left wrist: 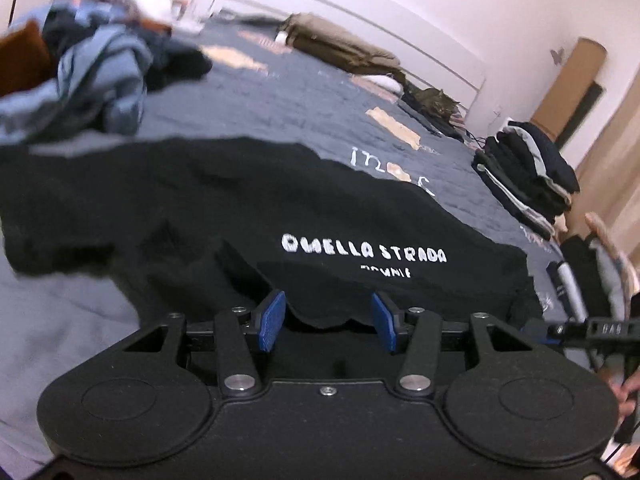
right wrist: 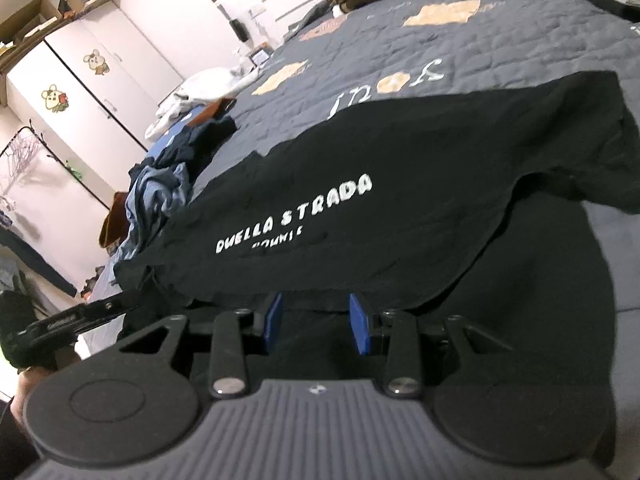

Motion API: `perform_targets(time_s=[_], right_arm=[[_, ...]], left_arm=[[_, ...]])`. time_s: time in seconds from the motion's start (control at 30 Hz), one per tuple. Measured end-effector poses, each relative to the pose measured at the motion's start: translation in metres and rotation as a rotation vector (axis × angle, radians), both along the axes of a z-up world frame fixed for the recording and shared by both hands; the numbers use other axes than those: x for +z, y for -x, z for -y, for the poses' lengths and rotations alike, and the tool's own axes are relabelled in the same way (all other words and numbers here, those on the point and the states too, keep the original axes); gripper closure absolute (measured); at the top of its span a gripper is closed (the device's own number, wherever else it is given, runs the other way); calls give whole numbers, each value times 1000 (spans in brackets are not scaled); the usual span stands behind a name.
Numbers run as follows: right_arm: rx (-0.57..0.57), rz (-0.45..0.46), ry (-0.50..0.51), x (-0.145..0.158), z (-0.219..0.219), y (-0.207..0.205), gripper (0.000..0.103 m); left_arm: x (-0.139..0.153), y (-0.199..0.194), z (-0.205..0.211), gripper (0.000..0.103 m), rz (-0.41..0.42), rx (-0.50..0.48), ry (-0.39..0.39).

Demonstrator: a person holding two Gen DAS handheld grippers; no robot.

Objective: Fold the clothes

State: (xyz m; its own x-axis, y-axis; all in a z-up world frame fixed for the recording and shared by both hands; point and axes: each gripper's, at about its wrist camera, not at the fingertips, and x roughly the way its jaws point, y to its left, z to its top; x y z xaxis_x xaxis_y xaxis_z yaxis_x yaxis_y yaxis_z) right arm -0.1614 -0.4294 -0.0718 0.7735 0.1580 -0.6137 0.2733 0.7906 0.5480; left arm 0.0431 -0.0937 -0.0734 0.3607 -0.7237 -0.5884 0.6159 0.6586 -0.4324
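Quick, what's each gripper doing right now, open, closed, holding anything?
Left gripper: open, its blue pads apart, the black T-shirt edge lying between them, not pinched.
Right gripper: open, pads apart at the shirt's near edge, gripping nothing.

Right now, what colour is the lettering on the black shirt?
White, on the black shirt; the lettering reads clearest in the left wrist view.

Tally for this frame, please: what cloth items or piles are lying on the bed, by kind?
Spread black T-shirt: 1
Loose heaps of unfolded clothes: 2, the blue and dark heap and the white heap behind it
Folded stack: 1
Olive bundle at the far end: 1
Total: 5
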Motion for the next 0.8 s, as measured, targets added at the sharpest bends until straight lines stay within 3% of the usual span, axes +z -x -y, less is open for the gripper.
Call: perform_targets(time_s=[0.1, 0.3, 0.33, 0.37, 0.47, 0.73, 0.8], right_arm=[[0, -19, -18, -4, 0, -3, 67], [1, -43, -30, -9, 0, -5, 67], [1, -44, -27, -9, 1, -5, 67], [-1, -46, -25, -9, 1, -4, 67], [-21, -44, -31, -11, 6, -3, 67], [-123, -28, -28, -18, 23, -1, 67], [-136, -19, -28, -18, 26, 1, 67]], left_arm=[[-10, -9, 3, 74, -69, 2, 9], [-27, -24, 14, 74, -120, 47, -33], [-29, -26, 15, 78, -124, 50, -23], [-29, -27, 15, 90, -126, 50, -10], [-30, -33, 14, 102, -119, 67, 23], [-17, -47, -6, 103, -71, 220, 152], [-17, -53, -8, 103, -124, 231, 149]])
